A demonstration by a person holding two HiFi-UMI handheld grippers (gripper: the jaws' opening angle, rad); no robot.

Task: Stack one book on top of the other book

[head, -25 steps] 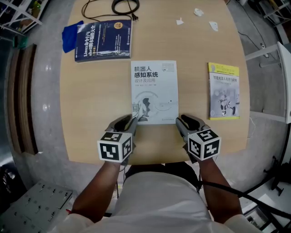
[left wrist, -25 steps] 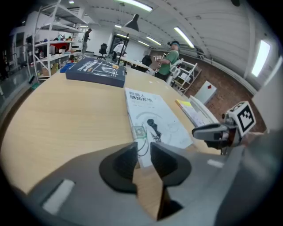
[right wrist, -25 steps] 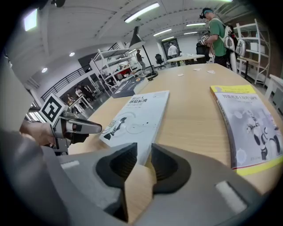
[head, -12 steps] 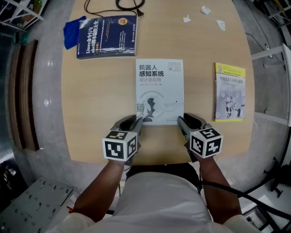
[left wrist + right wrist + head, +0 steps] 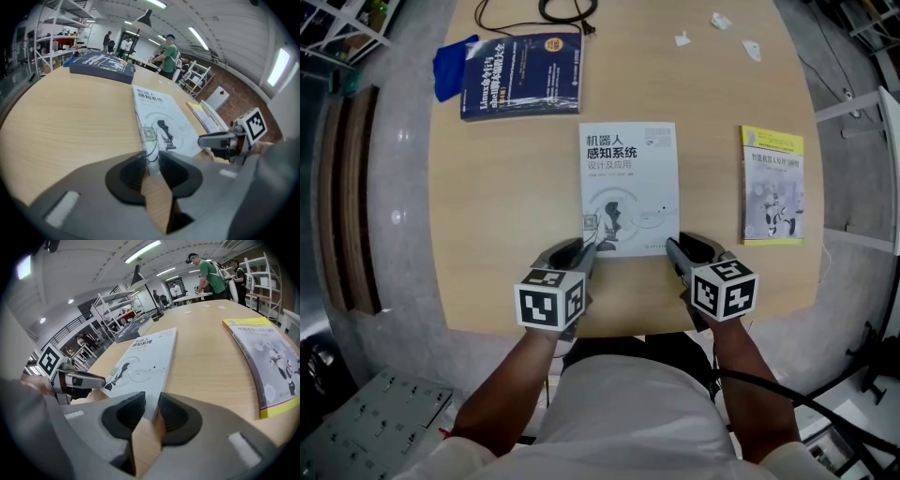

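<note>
Little had moved since a second earlier: both grippers stayed at the white book's near corners, and their jaws had just been closing on it. The white book (image 5: pixel 628 187) lay face up in the middle of the table, its near edge towards the person. The left gripper (image 5: pixel 586 250) had its narrow jaws pressed on the book's near left corner, and the right gripper (image 5: pixel 673 247) gripped the near right corner the same way. Three books were on the table in all. A dark blue book (image 5: pixel 520 75) lay at the far left, well apart from the white one. A yellow-edged book (image 5: pixel 772 185) lay at the right, also apart. Beside the blue book sat one blue cloth (image 5: pixel 450 67), with one black cable (image 5: pixel 567 11) at the far edge and three white paper scraps (image 5: pixel 683 39) to its right. The table (image 5: pixel 506 206) was light wood with rounded edges, standing on a grey floor (image 5: pixel 403 187). Metal shelving (image 5: pixel 51 42) and several people (image 5: pixel 208 275) filled the room beyond.
</note>
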